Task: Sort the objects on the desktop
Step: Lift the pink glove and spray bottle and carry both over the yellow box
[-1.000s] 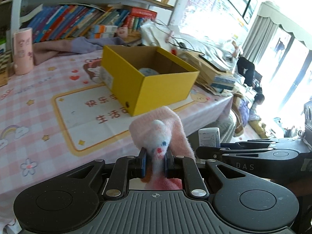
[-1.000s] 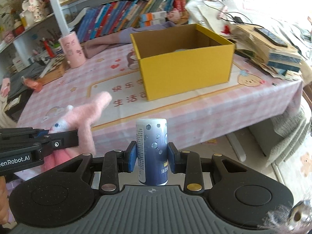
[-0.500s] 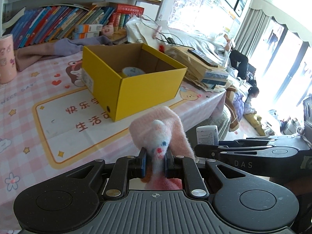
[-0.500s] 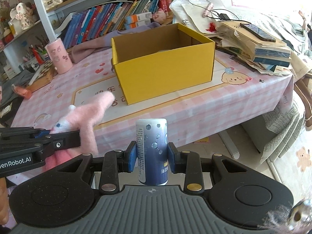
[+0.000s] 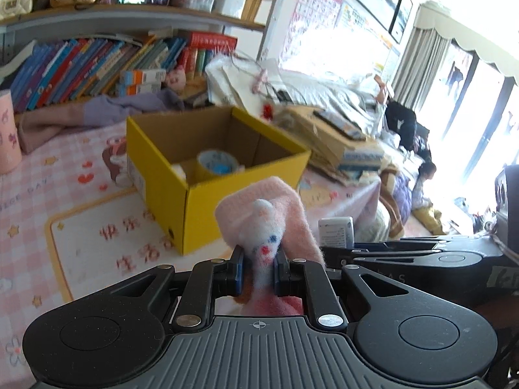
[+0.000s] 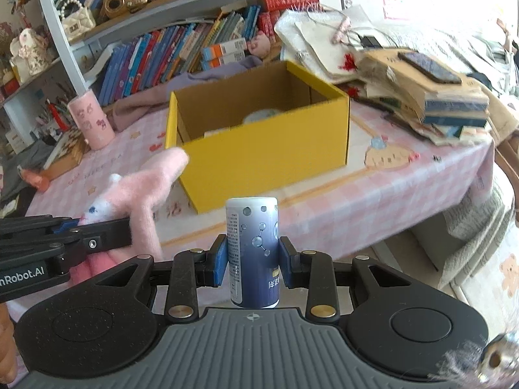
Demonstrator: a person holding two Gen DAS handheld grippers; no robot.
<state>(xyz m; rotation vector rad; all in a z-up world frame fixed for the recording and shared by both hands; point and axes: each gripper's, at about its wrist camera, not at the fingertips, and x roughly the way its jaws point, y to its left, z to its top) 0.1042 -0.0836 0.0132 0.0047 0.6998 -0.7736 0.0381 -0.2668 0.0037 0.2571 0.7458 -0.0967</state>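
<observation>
Item: my left gripper clamps pink sock, right gripper clamps blue can; yellow box now nearer, drop-off imminent.

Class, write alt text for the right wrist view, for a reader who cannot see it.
The right gripper holds an upright blue can in front of an open yellow box on a pink checked tablecloth. At left, the left gripper holds a pink plush toy.

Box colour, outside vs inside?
Box: yellow outside, brown cardboard inside; clearest in the right wrist view.
</observation>
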